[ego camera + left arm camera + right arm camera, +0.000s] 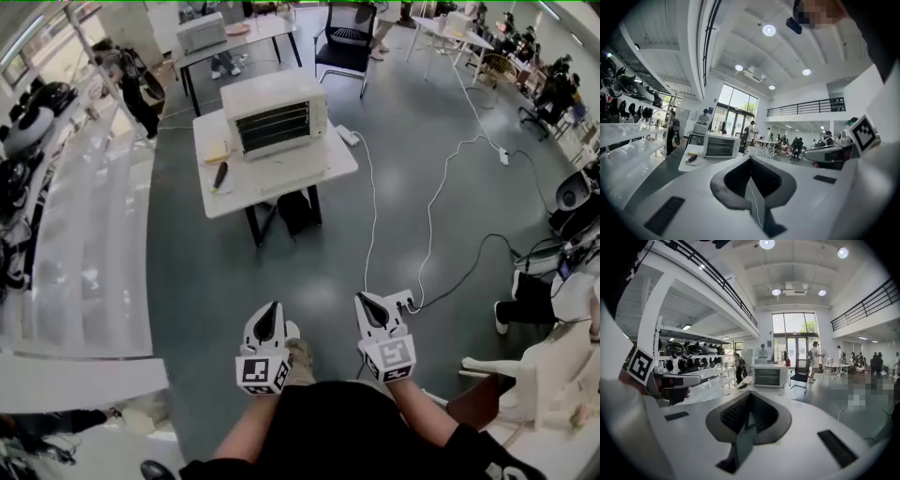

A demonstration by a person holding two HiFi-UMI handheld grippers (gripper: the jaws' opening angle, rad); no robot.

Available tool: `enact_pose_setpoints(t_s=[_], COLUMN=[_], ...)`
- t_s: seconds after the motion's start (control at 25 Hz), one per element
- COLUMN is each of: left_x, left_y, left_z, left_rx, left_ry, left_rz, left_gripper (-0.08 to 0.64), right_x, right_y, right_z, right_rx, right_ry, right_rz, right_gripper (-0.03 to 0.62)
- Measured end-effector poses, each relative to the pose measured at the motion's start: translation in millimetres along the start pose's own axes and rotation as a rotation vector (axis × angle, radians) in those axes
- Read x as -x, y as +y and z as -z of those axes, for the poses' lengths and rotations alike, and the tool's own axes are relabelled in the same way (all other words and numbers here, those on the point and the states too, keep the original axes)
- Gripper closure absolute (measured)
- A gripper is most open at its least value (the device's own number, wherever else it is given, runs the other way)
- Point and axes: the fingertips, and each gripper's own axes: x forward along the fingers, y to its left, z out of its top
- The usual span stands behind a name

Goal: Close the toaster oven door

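Dark top (328, 422) of the person filled the bottom of the head view. Just past it both tongs were held low over the grey floor (187, 281), side by side, pointing forward.

- Left tongs (269, 322): jaws together, nothing between them.
- Right tongs (372, 309): jaws likewise together, empty.

Oven (275, 114) stood on a small white counter (323, 173), straight ahead and well apart from both tongs, with open floor between.

- Its long axis ran left to right across the line of approach, a little skewed, and its front faced the person.
- In the head view it sat almost directly above the left tongs, so I judged that hand slightly better lined up. Neither was within reach.
- In the left gripper view the oven (721, 145) lay left of the jaw line. In the right gripper view the oven (768, 376) lay a little right of it. It therefore sat roughly between the two.

Look of the oven: a pale, boxy case with horizontal rack bars plain across the front. I took this to mean the door was down, but the door itself was too small to tell apart from the counter top. If so, the closing push would have to come from below the front edge, lifting upward.

Also noted: a dark elongated item (219, 175) on the counter left of the oven, and a white cable (371, 216) trailing across the floor on the right side of the path.
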Motion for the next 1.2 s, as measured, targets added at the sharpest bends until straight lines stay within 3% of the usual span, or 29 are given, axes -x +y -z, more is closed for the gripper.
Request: enact_pose_setpoints(t_s=[0.48,0.68,0.84,1.2], left_x=[-102.5,-131.0,-139.3,-132.7], left_y=[110.4,157.9,184.8,218.9], left_z=[-39.4,-60.2,-68.3,-61.5], left_rx=[0.002,0.005,0.007,0.096], left_ry=[0.022,-0.012,-0.021,-0.024], left_rz=[0.060,0.086,0.087,0.025], left_gripper=[0.541,0.541,0.541,0.541], right_x=[-140.8,-186.4,-205.2,-231.2], right_y=[-17.7,-13.9,-7.9,8.6], right_z=[-47.4,-65.8,-77.7,-84.2], right_rx=[-0.005,0.001,0.014,0.077], right_ry=[0.059,0.066,0.067,0.097], right_rz=[0.071,0.103,0.116,0.078], right_gripper=[0.571,0.571,0.571,0.571])
